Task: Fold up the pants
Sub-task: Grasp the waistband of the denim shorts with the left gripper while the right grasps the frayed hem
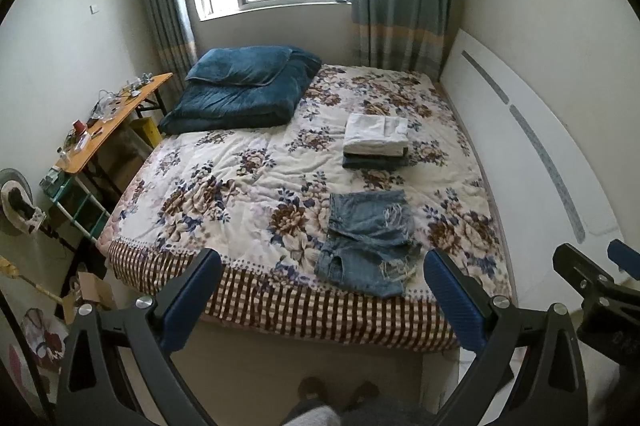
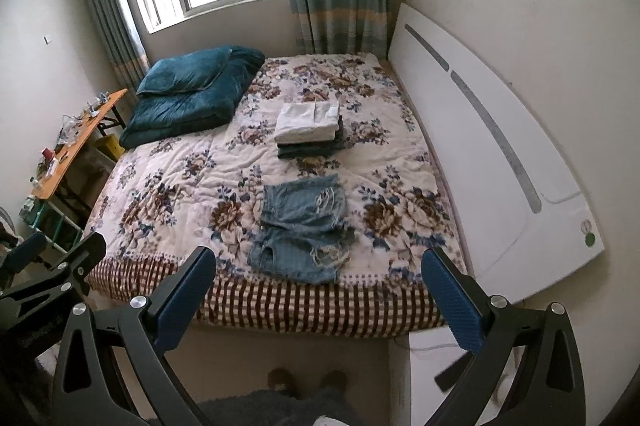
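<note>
Light-blue frayed denim shorts [image 1: 366, 240] lie crumpled on the floral bedspread [image 1: 224, 185] near the bed's front edge; they also show in the right wrist view [image 2: 302, 232]. My left gripper [image 1: 322, 266] is open and empty, held back from the bed's front edge, short of the shorts. My right gripper [image 2: 318, 266] is open and empty, also off the bed's front edge; it shows in the left wrist view [image 1: 592, 262] at the right. A stack of folded clothes [image 1: 376, 141], white on dark, sits beyond the shorts, also in the right wrist view [image 2: 310, 133].
A folded teal quilt [image 1: 240, 89] lies at the bed's far left. A white headboard [image 1: 532, 145] runs along the right. A cluttered orange side table [image 1: 108, 121] stands left of the bed. My feet [image 1: 340, 392] are on the floor below.
</note>
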Motion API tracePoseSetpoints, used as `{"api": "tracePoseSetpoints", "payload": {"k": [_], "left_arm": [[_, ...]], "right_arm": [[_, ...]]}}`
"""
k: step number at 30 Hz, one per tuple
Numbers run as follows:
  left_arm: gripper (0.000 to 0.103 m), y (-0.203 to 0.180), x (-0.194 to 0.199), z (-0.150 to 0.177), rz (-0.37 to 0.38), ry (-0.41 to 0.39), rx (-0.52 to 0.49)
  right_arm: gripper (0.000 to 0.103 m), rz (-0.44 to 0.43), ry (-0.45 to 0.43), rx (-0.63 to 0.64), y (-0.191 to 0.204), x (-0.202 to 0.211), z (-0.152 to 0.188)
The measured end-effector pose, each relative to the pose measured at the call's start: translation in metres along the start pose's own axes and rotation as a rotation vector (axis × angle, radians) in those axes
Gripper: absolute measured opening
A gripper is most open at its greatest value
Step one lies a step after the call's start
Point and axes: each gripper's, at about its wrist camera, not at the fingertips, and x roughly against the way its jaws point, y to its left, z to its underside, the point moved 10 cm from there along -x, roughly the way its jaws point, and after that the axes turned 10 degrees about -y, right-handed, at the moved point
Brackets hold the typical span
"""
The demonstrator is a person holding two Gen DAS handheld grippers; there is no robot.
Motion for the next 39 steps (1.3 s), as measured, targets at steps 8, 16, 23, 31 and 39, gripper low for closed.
{"api": "tracePoseSetpoints", "payload": {"k": [8, 16, 23, 31, 39], "left_arm": [[0.103, 0.002, -0.1, -0.019, -0.075, 0.032, 0.017], [0.103, -0.005, -0.263, -0.022, -0.027, 0.193, -0.035], [0.103, 0.001, -0.437, -0.001, 0.048, 0.429, 0.0], [0.097, -0.009, -0.632, 0.08, 0.099, 0.675, 0.052], [0.089, -0.042, -0.755, 0.173, 0.19, 0.844, 0.132]], "right_arm": [[0.103, 0.002, 0.003, 0.018, -0.01, -0.125, -0.022], [0.103, 0.017, 0.146, -0.005, -0.012, -0.301, -0.021], [0.103, 0.044, 0.334, -0.046, -0.009, -0.48, 0.011], [0.103, -0.007, 0.534, -0.082, -0.022, -0.692, 0.079], [0.103, -0.047, 0.716, -0.083, -0.05, -0.867, 0.167]]}}
